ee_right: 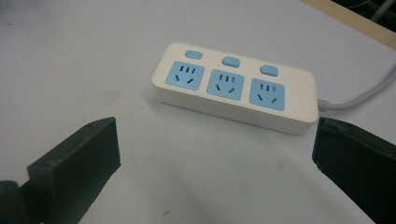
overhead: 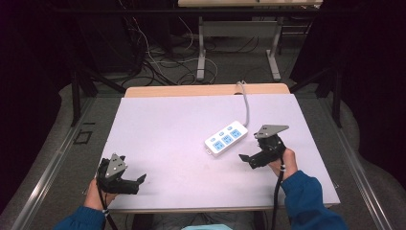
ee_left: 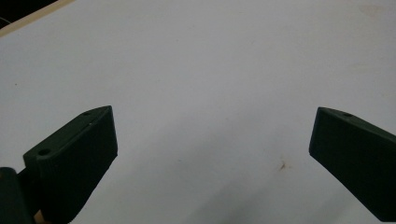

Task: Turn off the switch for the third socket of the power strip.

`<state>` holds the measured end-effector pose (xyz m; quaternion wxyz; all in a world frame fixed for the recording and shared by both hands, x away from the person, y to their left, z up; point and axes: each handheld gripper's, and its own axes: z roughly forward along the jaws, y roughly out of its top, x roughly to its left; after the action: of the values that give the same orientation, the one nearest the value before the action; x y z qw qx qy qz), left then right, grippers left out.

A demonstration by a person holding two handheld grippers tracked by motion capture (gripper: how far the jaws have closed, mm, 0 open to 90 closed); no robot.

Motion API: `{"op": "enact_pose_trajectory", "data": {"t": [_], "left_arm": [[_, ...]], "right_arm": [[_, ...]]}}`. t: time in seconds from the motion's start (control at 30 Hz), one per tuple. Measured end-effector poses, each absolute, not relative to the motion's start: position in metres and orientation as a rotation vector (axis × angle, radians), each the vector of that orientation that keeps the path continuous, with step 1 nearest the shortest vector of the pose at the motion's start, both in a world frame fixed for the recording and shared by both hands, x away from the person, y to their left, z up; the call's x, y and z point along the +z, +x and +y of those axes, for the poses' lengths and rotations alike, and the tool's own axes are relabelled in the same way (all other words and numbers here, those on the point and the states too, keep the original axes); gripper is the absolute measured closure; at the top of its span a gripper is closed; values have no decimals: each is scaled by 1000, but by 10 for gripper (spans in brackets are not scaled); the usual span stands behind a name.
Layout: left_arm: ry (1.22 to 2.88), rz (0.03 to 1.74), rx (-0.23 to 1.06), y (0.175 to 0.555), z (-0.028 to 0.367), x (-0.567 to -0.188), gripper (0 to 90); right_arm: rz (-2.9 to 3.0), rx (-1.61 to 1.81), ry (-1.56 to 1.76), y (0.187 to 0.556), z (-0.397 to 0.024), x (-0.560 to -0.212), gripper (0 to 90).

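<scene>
You are holding the right tool (overhead: 249, 160) with its jaws spread wide and nothing between them, aimed across the counter (overhead: 163, 129) at the white power strip (overhead: 226, 139). In the right gripper view the jaws are framing the power strip (ee_right: 236, 88) from the near side, apart from it, which is why I judge it to be the thing you are reaching for: the opening is already wider than the strip's narrow side, so you could be closing on it across its width without re-opening. The strip is lying flat, right of the counter's centre, with its 3 blue sockets (ee_right: 225, 84) and 3 blue switches (ee_right: 230, 61) facing up, so its long sides are the free faces to pinch. Its grey cable (overhead: 246, 103) is running off the far edge of the counter, and that is likely limiting how far the strip can be dragged toward you.

You are keeping the left tool (overhead: 135, 183) low at the near left corner, well apart from the strip, also wide and empty. In the left gripper view its jaws are looking over bare white surface (ee_left: 201, 70), so it appears to be waiting out of the way, leaving the right hand (overhead: 283, 163) a clear approach. If the strip slides when pinched, that left tool could be steadying it.
</scene>
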<state>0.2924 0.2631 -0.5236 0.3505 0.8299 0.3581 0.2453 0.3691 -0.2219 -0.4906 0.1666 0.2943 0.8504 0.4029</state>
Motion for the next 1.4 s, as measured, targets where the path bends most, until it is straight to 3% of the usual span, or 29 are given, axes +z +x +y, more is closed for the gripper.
{"op": "enact_pose_trajectory", "data": {"t": [0.4,0.83,1.4], "left_arm": [[2161,910,628,295,260,-526,8],[2172,917,628,298,260,-526,5],[2166,926,624,303,261,-526,5]], "right_arm": [[2456,1141,779,394,-186,-488,5],[2466,1164,782,404,-183,-486,1],[2519,1133,723,428,-143,-489,0]]}}
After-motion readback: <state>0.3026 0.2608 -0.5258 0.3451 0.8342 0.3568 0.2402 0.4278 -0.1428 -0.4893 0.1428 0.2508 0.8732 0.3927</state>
